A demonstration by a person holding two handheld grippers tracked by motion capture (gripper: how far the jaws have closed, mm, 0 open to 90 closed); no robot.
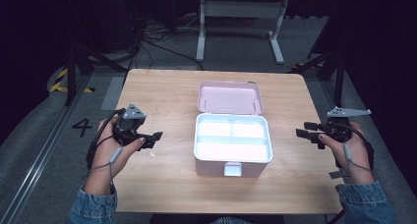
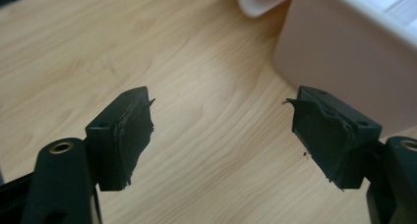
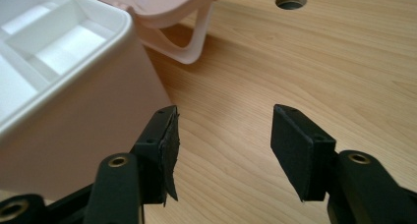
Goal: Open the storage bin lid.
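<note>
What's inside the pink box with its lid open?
The box looks empty: a white tray split into compartments, two small ones at the back and a long one in front, nothing in them. Anything under the tray is hidden. The lid lies open behind.

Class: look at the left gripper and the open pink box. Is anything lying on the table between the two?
Nothing visible. Bare wooden table lies between the open left gripper and the pink box; the left gripper view agrees.
</note>
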